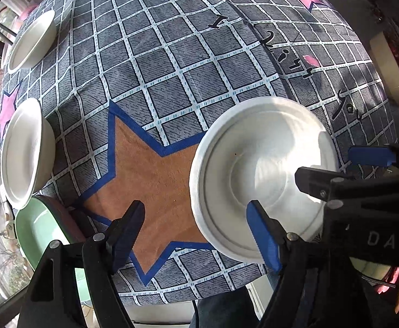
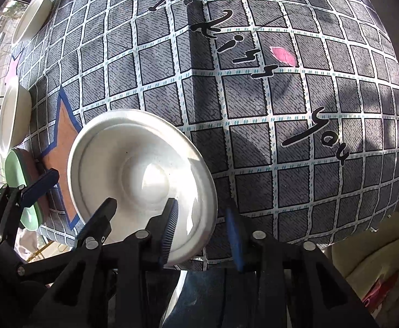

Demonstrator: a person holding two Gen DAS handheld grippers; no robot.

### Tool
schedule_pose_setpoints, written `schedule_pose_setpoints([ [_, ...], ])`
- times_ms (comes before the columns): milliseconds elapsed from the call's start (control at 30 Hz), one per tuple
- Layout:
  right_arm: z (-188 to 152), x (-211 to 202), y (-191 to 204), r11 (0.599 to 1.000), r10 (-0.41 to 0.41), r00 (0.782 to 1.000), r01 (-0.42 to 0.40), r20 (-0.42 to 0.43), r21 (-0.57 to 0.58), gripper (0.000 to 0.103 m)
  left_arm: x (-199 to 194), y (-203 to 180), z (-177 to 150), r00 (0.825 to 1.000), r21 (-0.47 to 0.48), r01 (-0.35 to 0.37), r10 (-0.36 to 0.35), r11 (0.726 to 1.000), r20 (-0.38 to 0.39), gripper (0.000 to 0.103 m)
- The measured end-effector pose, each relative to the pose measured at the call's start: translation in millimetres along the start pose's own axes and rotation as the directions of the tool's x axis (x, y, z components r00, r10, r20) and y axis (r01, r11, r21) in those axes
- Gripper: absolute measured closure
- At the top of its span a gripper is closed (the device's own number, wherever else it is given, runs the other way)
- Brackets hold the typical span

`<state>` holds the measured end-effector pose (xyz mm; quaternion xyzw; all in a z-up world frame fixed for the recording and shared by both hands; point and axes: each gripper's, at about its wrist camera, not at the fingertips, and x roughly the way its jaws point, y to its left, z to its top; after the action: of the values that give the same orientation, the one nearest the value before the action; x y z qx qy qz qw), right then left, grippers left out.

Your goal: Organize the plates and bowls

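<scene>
A white plate with a smaller white dish nested in it lies on the chequered tablecloth near the table's front edge. My left gripper is open, one finger over the orange star and the other over the plate, so it straddles the plate's left rim. My right gripper is open too and straddles the right rim. No pad presses on the plate. Both grippers point down at it.
Two white bowls and a green dish on a brown one stand along the table's left edge. The tablecloth falls over the front edge just below the plate. A person's trouser leg shows below.
</scene>
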<state>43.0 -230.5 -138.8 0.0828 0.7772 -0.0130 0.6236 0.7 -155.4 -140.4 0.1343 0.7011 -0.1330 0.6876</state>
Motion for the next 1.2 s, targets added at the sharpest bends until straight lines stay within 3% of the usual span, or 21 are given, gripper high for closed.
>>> schedule_pose_setpoints([
  [333,3.1,-29.1,-18.6,0.995,-0.009,0.998,0.002,0.069,0.099,0.021,-17.5,24.3,-27.6,1.0,-0.055,0.021,-0.02,0.998,0.02,0.022],
  [433,1.4,-33.3,-21.4,0.993,0.0,0.998,-0.009,0.07,0.119,0.021,-25.5,47.5,-35.5,0.999,-0.054,0.02,-0.018,0.998,0.034,0.022],
  [867,0.6,-41.9,2.0,0.996,0.002,0.995,-0.011,0.102,0.09,0.02,-42.3,90.8,-2.7,0.997,-0.074,0.03,-0.025,0.997,0.076,0.022],
  [1200,3.6,-37.4,32.5,0.998,-0.019,0.994,0.014,0.105,0.054,0.018,-45.4,110.7,-17.0,0.996,-0.12,0.044,-0.034,0.992,0.087,0.022],
])
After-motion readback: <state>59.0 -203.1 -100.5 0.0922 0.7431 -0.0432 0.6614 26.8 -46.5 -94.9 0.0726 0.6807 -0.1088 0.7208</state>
